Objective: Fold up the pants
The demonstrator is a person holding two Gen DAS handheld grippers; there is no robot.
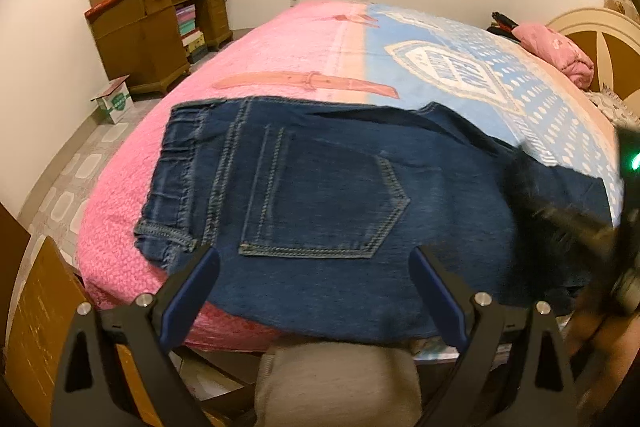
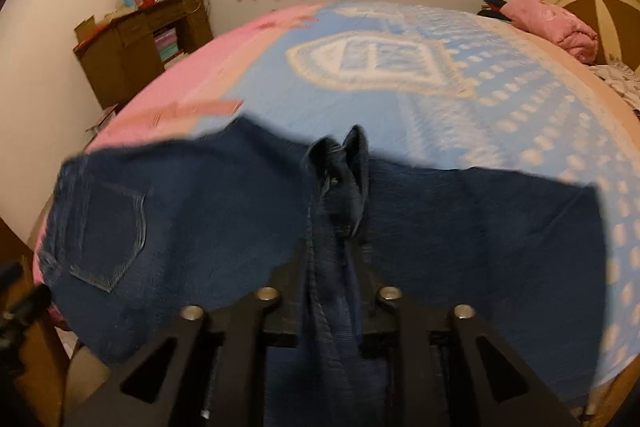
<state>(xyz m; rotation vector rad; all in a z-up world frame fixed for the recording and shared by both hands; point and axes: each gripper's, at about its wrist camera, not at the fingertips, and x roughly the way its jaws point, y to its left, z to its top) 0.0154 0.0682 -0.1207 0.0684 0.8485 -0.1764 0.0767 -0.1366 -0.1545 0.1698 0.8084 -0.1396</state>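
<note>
Dark blue jeans (image 1: 328, 195) lie on the bed, waistband to the left, a back pocket (image 1: 320, 199) facing up. My left gripper (image 1: 316, 263) is open and empty above the near edge of the jeans, below the pocket. In the right wrist view the jeans (image 2: 192, 219) spread across the bed. My right gripper (image 2: 338, 239) is shut on a bunched fold of denim (image 2: 340, 171) that stands up between its fingers. The right gripper shows blurred at the right edge of the left wrist view (image 1: 592, 227).
The bed carries a pink and blue blanket (image 1: 280, 43). A folded pink quilt (image 1: 556, 51) lies by the headboard (image 1: 600, 31). A brown wooden desk (image 1: 156, 27) with boxes stands at the back left. A cardboard box (image 1: 114, 103) is on the floor.
</note>
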